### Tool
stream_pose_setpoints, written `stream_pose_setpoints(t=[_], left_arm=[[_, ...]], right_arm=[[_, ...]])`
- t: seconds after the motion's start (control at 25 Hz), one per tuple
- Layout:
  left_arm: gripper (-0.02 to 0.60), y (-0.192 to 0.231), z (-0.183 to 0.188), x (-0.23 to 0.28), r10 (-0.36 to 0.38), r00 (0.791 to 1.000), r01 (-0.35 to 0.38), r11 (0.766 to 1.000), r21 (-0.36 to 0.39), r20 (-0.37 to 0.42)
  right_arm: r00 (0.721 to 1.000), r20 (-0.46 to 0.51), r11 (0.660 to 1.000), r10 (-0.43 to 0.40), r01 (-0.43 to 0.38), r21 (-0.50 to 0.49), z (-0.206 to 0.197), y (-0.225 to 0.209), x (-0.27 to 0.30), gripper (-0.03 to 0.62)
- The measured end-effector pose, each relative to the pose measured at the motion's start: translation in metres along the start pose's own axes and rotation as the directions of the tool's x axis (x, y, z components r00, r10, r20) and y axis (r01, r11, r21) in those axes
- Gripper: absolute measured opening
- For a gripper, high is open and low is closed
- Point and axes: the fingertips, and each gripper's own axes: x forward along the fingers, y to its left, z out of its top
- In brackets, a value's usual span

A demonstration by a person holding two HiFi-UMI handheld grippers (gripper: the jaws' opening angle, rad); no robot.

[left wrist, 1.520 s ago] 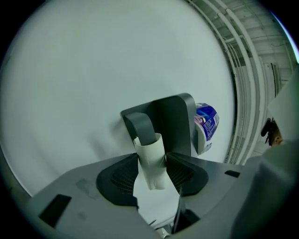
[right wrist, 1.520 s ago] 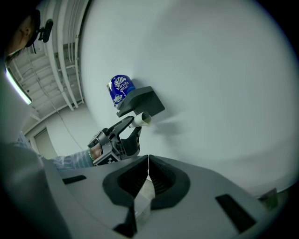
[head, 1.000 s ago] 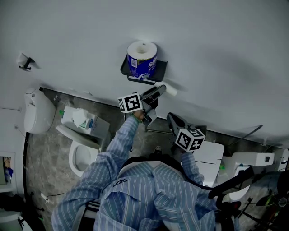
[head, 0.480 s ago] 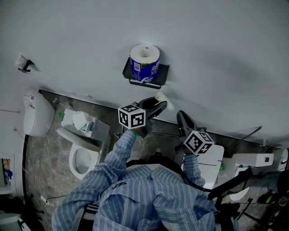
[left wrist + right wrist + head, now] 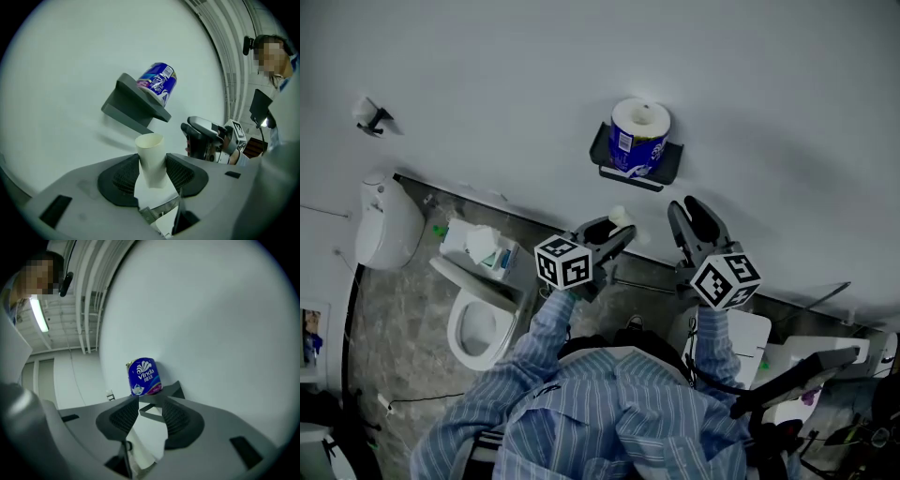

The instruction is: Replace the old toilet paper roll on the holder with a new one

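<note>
Scene in a dim washroom, seen from above and from each hand-held tool. A person in a blue-and-white striped shirt (image 5: 609, 412) stands facing a plain white wall (image 5: 487, 84) and holds both tools up towards it.

Left gripper (image 5: 617, 231) (image 5: 151, 174): its jaws are clenched on an empty cream cardboard tube (image 5: 620, 217) (image 5: 151, 157), the old core. The tube stands between the ribbed black pads with its open end pointing towards the wall, below and to the left of the holder and apart from it.

Right gripper (image 5: 695, 216) (image 5: 151, 416): its jaws have just been opening and now stand released, with nothing between them. Only the wall and an edge of the holder show through the gap. It hangs just below the holder, to the right of the left gripper.

Dark grey wall-mounted holder (image 5: 671, 165) (image 5: 129, 101) (image 5: 174, 390): a small tray fixed to the wall. On it stands an upright new toilet paper roll in a blue printed wrapper (image 5: 638, 138) (image 5: 158, 84) (image 5: 144, 377), touched by neither tool.

Lower left: a white toilet (image 5: 473, 328) on the grey stone-patterned floor (image 5: 394, 328). On its cistern lies what appears to be an opened pack of tissues (image 5: 478, 246), though the light is poor. A small dark hook (image 5: 371, 114) is fixed to the wall at upper left.
</note>
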Motion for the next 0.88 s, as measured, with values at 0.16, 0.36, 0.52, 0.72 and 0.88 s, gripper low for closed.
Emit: stream_pose_setpoints(t=[0.16, 0.36, 0.52, 0.72, 0.88], left_arm=[[0.181, 0.008, -0.001, -0.022, 0.033, 0.999, -0.033, 0.999, -0.011, 0.018], [0.181, 0.013, -0.004, -0.045, 0.062, 0.998, -0.062, 0.998, -0.003, 0.023], [0.181, 0.018, -0.004, -0.059, 0.072, 0.997, -0.072, 0.997, -0.019, 0.039], [0.181, 0.021, -0.004, -0.071, 0.076, 0.996, -0.075, 0.997, -0.022, 0.048], [0.181, 0.023, -0.003, -0.076, 0.074, 0.996, -0.073, 0.997, -0.025, 0.057]], right_arm=[[1.0, 0.021, 0.995, 0.011, -0.009, -0.102, 0.025, 0.017, 0.03, 0.209], [0.999, 0.036, 0.978, -0.021, 0.028, -0.208, 0.047, 0.034, 0.057, 0.298], [0.995, 0.031, 0.954, -0.096, 0.101, -0.282, 0.055, 0.041, 0.075, 0.328], [0.983, -0.02, 0.929, -0.18, 0.163, -0.332, 0.057, 0.046, 0.095, 0.385], [0.951, -0.043, 0.896, -0.305, 0.271, -0.352, 0.057, 0.038, 0.109, 0.41]])
